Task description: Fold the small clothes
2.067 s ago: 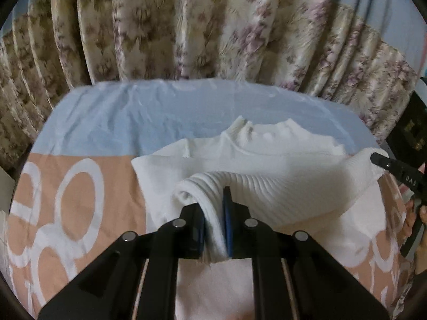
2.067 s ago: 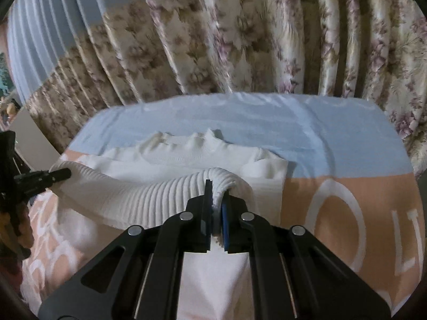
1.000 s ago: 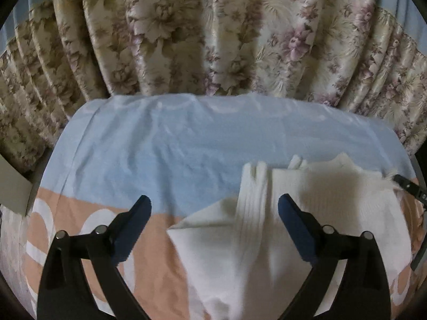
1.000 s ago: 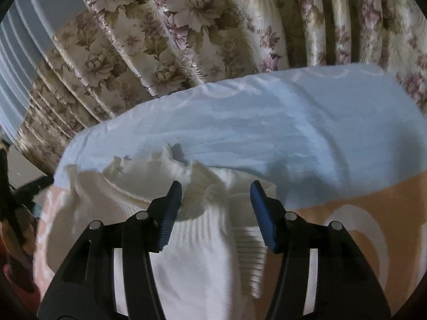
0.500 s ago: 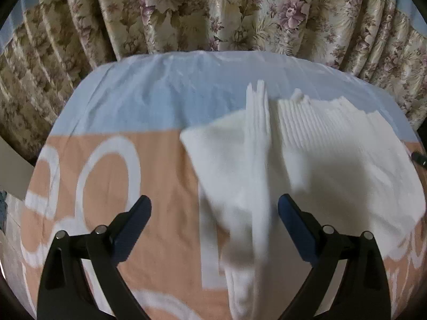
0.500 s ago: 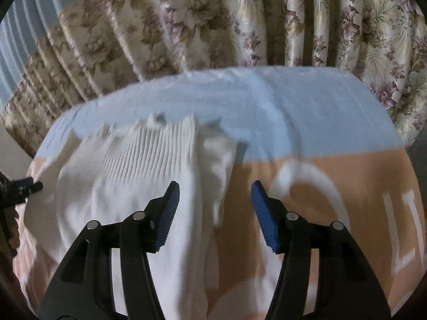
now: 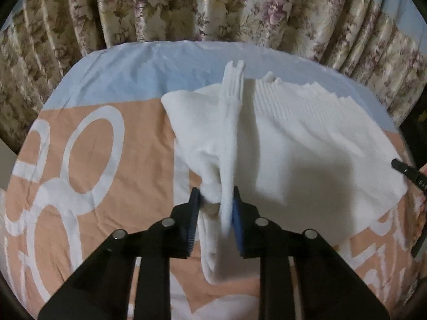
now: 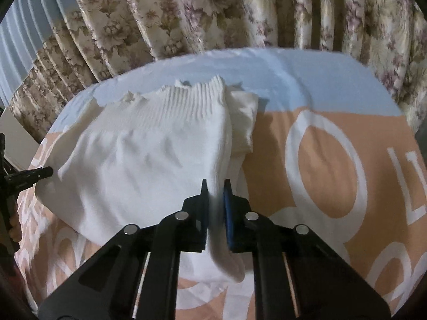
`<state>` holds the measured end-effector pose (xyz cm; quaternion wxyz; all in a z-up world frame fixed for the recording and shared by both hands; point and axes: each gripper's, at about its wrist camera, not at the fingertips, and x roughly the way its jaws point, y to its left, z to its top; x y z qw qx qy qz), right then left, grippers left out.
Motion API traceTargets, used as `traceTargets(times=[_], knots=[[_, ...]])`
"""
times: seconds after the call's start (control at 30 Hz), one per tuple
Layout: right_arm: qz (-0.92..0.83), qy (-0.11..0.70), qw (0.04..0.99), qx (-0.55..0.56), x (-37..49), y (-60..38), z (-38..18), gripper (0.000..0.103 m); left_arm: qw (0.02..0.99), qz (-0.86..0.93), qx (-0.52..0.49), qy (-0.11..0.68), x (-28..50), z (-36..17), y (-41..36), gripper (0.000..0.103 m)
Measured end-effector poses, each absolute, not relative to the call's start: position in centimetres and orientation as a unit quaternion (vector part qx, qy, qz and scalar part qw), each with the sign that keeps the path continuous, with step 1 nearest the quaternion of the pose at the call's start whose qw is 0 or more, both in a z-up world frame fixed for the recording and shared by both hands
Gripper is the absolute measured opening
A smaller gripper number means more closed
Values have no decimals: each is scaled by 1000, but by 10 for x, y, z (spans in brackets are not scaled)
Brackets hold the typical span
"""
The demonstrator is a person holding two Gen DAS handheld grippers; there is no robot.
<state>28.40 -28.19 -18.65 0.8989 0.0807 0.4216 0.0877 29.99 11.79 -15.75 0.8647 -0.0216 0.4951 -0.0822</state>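
The white ribbed knit sweater [image 7: 307,144] lies on a bed, partly folded: its ribbed hem or collar end points toward the curtain, and a narrow side strip, probably a sleeve, lies along each long edge. The left tool [image 7: 214,208] has its blue-padded jaws narrowed around the raised strip of knit on the sweater's left edge, the fabric standing up as a thin ridge between them; they look nearly closed on it. The right tool [image 8: 216,194] pinches the right edge of the sweater, the cloth bunched tight between its jaws and hanging down below them.

As a judgement, the fold is midway: the garment is already narrowed to a rough rectangle, and both near edges are gripped for another fold; it is not yet a compact bundle, and no finished pile shows.

Beneath it is a bedsheet in pale blue and peach with large white ring shapes and letters [image 8: 333,160], somewhat creased. Behind the bed hangs a pleated beige curtain with a floral pattern [image 7: 213,8].
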Motion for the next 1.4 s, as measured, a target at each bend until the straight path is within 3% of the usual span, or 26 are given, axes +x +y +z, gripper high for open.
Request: traceTargets(times=[0.1, 0.2, 0.3, 0.37, 0.53, 0.67, 0.8, 0.87, 0.9, 0.97, 1.03, 1.13, 1.4], knots=[[91, 411, 902, 97, 278, -287, -181, 10, 858, -90, -68, 501, 291, -158, 135, 15], [87, 421, 896, 107, 275, -294, -184, 10, 850, -94, -83, 511, 284, -166, 141, 15], [79, 438, 889, 108, 272, -299, -198, 10, 844, -87, -83, 524, 284, -177, 144, 33], [74, 449, 884, 108, 272, -300, -210, 13, 847, -67, -76, 521, 285, -177, 148, 53], [84, 430, 892, 112, 271, -301, -196, 23, 878, -54, -12, 476, 289, -142, 134, 54], [88, 397, 911, 74, 285, -286, -171, 29, 895, -73, 63, 436, 308, -118, 94, 67], [101, 386, 917, 6, 319, -251, -167, 29, 884, -105, 101, 445, 343, -131, 52, 66], [98, 390, 915, -25, 341, -237, -174, 29, 875, -102, 118, 458, 363, -144, 37, 48], [97, 391, 915, -33, 347, -235, -176, 28, 873, -98, 121, 462, 371, -150, 37, 45], [92, 394, 913, -52, 364, -230, -184, 13, 867, -90, 114, 476, 390, -163, 45, 36], [81, 405, 908, -63, 376, -232, -192, 9, 867, -83, 97, 482, 399, -170, 62, 32], [72, 415, 906, -49, 382, -245, -200, 0, 866, -86, 47, 490, 407, -173, 95, 34], [88, 407, 909, 0, 380, -258, -205, 0, 861, -124, -26, 492, 404, -173, 123, 35]])
